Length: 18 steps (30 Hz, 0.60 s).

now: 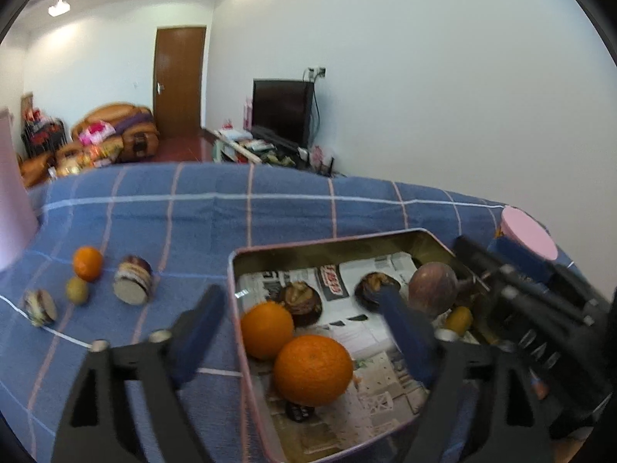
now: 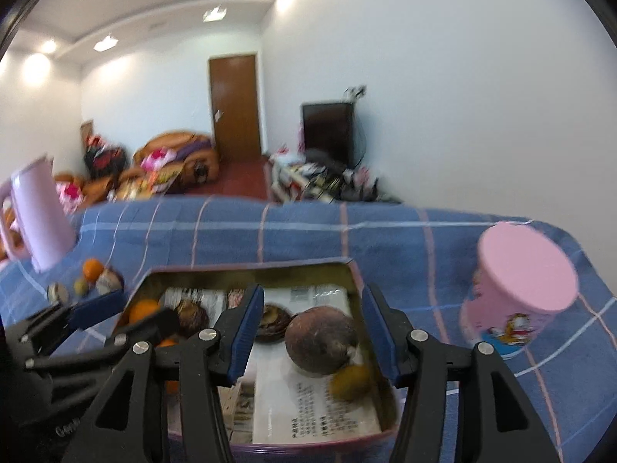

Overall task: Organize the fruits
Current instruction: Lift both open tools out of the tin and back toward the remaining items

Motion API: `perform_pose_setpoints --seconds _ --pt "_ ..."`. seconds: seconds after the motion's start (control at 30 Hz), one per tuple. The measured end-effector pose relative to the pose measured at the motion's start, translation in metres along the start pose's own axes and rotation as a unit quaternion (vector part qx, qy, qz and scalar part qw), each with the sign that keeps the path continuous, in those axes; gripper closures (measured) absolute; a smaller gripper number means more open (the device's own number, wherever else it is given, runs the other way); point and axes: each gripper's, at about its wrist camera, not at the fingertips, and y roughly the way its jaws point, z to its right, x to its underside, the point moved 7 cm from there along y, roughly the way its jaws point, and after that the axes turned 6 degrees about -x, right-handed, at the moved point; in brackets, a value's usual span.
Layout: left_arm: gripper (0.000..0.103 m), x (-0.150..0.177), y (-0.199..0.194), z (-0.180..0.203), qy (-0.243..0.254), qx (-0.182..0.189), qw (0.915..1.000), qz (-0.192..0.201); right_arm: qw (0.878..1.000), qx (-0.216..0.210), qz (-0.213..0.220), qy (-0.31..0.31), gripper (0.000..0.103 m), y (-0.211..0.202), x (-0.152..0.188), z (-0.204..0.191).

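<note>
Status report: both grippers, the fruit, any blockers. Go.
Left gripper open, empty, astride the tin's rim. Right gripper open above the brown fruit in the tin. Small orange on the cloth. Nothing blocking.

Blue checked cloth (image 1: 154, 208) with thin white and pink lines. Tin (image 1: 235, 308) with pink rim, brassy inside walls, lined with black-and-white newsprint (image 2: 308, 405). Two bright oranges (image 1: 312, 370) within; a brown-purple round fruit (image 2: 320, 339); a small yellow one (image 2: 349, 384). Near the cloth's left edge, a small orange (image 1: 88, 263). At its right edge, a pink canister (image 2: 524, 289) with cartoon print. Pale pink jug (image 2: 38, 216). Blue pads on black fingers (image 2: 246, 335).
</note>
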Motion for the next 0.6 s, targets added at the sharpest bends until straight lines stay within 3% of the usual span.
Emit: perform_pose_setpoints --seconds 0.03,0.1,0.2,0.37,0.43,0.6 --pt "0.000 -0.002 -0.002 -0.002 0.000 -0.007 0.9999 0.009 1.000 0.009 0.013 0.007 0.041 -0.004 -0.003 0.004" --pt "0.000 -0.006 -0.006 -0.006 -0.009 -0.010 0.9997 0.021 0.999 0.017 0.038 0.022 0.032 -0.012 -0.006 0.011" --pt "0.000 -0.011 -0.011 -0.013 -0.018 -0.018 0.9991 0.034 0.997 0.031 0.069 0.028 0.031 -0.021 -0.010 0.014" --pt "0.000 -0.017 -0.018 -0.025 -0.019 -0.062 0.9956 0.068 0.991 0.061 0.121 0.021 0.029 -0.036 -0.015 0.013" --pt "0.000 -0.018 -0.018 -0.027 -0.008 -0.087 0.9929 0.080 0.988 0.070 0.134 0.024 0.024 -0.041 -0.015 0.015" --pt "0.000 -0.018 -0.019 -0.028 0.015 -0.117 0.9882 0.097 0.985 0.080 0.149 0.030 0.023 -0.050 -0.016 0.021"
